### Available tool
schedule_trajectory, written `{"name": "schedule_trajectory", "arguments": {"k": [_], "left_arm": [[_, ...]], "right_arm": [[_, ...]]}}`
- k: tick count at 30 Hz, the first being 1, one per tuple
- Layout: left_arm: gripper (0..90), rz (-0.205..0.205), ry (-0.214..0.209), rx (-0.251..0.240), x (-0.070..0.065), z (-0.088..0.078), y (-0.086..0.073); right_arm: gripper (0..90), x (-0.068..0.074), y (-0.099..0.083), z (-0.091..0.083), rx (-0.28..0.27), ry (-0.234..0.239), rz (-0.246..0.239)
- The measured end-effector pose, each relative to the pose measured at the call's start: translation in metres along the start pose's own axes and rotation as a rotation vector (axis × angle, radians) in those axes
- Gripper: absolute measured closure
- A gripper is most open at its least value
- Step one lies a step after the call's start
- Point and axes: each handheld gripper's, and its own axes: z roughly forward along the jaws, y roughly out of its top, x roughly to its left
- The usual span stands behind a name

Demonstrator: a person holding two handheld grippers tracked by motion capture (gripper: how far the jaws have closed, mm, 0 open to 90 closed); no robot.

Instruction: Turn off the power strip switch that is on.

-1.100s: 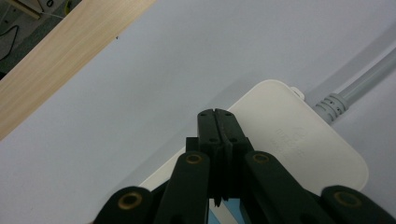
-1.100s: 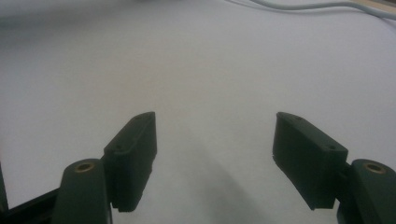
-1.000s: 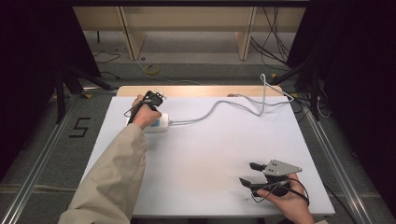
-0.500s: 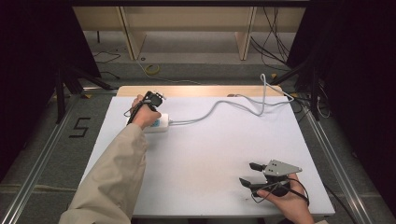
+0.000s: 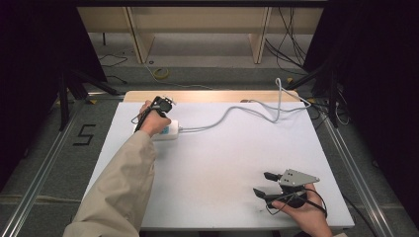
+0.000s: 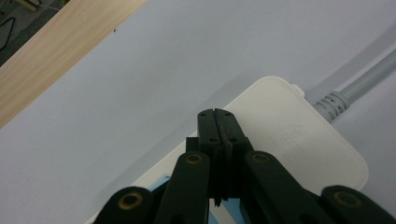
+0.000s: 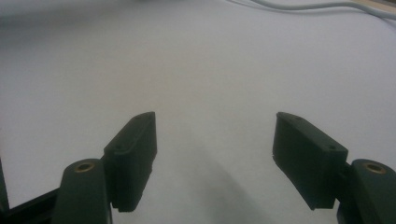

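Note:
A white power strip (image 5: 169, 131) lies at the far left of the white table (image 5: 222, 163); its grey cable (image 5: 232, 111) snakes off to the back right. In the left gripper view my left gripper (image 6: 217, 114) is shut, jaws pressed together with nothing between them, tips over the strip's (image 6: 289, 140) top near the cable end (image 6: 355, 88); whether they touch it I cannot tell. A hand (image 5: 154, 122) covers part of the strip in the high view. My right gripper (image 5: 263, 183) rests open near the front right edge, and nothing lies between its jaws (image 7: 212, 135).
A bare wooden strip (image 5: 207, 96) runs along the table's far edge. The cable (image 7: 303, 5) crosses the back of the table. Metal rails (image 5: 346, 163) flank the table, and a "5" marking (image 5: 84, 134) is on the floor at left.

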Motion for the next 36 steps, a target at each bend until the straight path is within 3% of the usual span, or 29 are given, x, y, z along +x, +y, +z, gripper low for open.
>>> {"name": "schedule_trajectory", "arguments": {"k": [26, 36], "left_arm": [[89.9, -0.023, -0.002, 0.01, 0.0002, 0.0014, 0.0006], [89.9, 0.003, 0.017, 0.018, -0.0027, 0.0013, 0.0015]], "right_arm": [[31.5, 0.0009, 0.0006, 0.001, 0.006, 0.006, -0.004], [31.5, 0.0006, 0.0008, 0.0014, 0.004, 0.007, -0.008]]}}
